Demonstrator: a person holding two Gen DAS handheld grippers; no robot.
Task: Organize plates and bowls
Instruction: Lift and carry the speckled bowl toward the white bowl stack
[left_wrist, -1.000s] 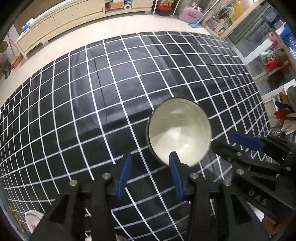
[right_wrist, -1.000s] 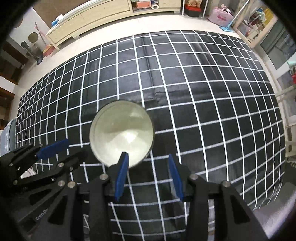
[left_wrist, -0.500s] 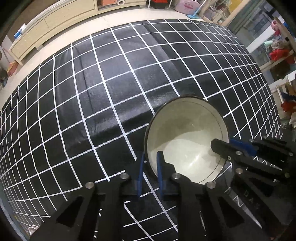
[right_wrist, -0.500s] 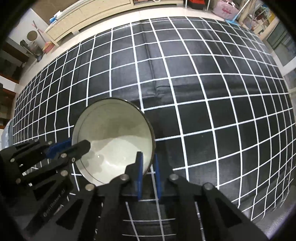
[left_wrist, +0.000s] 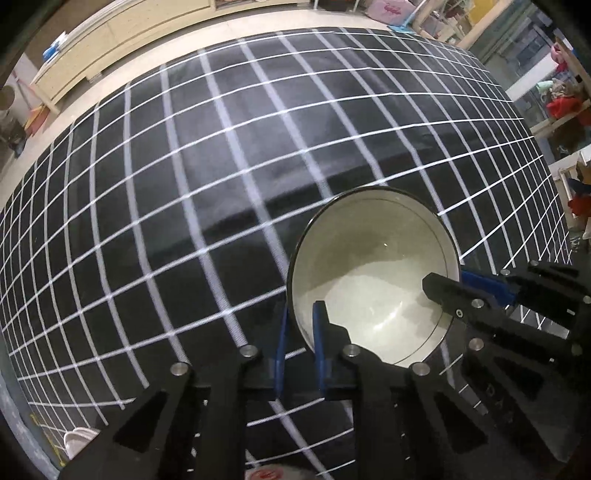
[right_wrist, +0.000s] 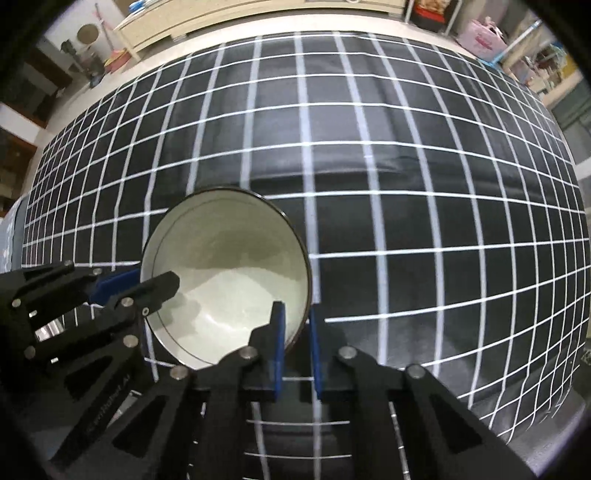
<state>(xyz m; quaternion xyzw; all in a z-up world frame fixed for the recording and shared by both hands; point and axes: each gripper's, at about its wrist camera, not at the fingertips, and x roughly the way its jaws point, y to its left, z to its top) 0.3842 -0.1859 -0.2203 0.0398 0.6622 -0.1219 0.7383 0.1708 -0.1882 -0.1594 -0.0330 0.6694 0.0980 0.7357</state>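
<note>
A white bowl (left_wrist: 373, 273) with a thin dark rim is held above the black checked tablecloth (left_wrist: 184, 184). My left gripper (left_wrist: 301, 328) is shut on the bowl's left rim, one blue pad inside and one outside. My right gripper (right_wrist: 295, 328) is shut on the bowl's (right_wrist: 229, 280) right rim in the same way. Each gripper also shows in the other's view, the right one (left_wrist: 476, 291) at the bowl's right edge and the left one (right_wrist: 133, 286) at its left edge.
The tablecloth (right_wrist: 406, 184) covers the table to its far edge. A white dish (left_wrist: 75, 441) lies at the near left corner, and a red-and-white thing (left_wrist: 269, 474) peeks in at the bottom edge. A low wooden cabinet (left_wrist: 110, 48) and shelves stand beyond the table.
Both grippers went from open beside the bowl to shut on its rim. The bowl now looks larger and higher over the cloth, and the background is blurred with motion.
</note>
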